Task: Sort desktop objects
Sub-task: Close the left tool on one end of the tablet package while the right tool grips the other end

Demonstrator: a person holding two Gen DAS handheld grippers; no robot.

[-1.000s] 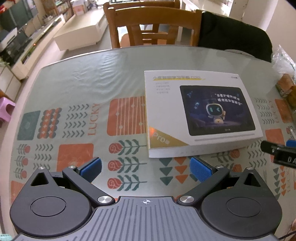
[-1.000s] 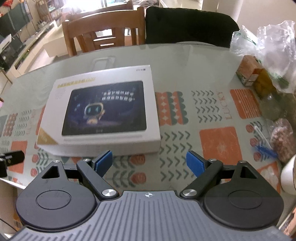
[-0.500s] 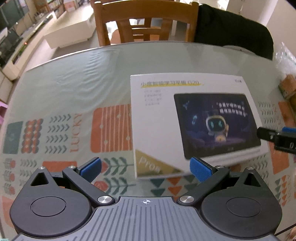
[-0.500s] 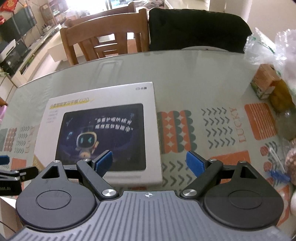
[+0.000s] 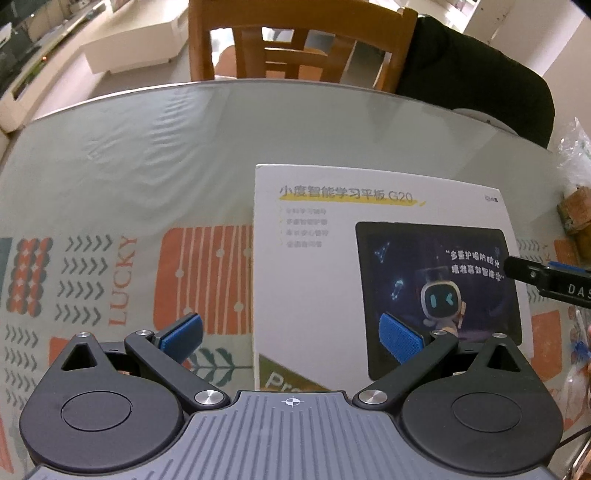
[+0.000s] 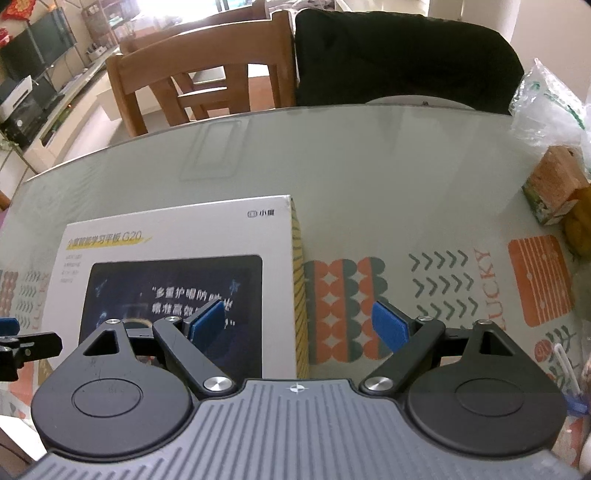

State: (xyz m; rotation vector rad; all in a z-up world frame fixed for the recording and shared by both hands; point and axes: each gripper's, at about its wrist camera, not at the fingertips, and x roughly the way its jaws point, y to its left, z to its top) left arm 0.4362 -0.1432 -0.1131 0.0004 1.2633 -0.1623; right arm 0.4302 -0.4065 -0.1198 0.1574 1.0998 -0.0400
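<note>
The tabletop (image 6: 369,177) is carrying one big white tablet box (image 5: 317,280), lying flat with its long side running left to right. One brown carton (image 6: 554,192) is sitting to the right of the box. The left hand-held gripper (image 5: 291,334) is hanging wide open over the box's left edge. The right hand-held gripper (image 6: 297,325) is hanging wide open over the box's right edge. Both look equally near, holding nothing.

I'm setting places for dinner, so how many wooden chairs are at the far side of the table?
2. One brown wooden chair stands at the far edge of the glass-topped table; a second wooden chair stands behind it, mostly hidden. More may be out of view.
</note>
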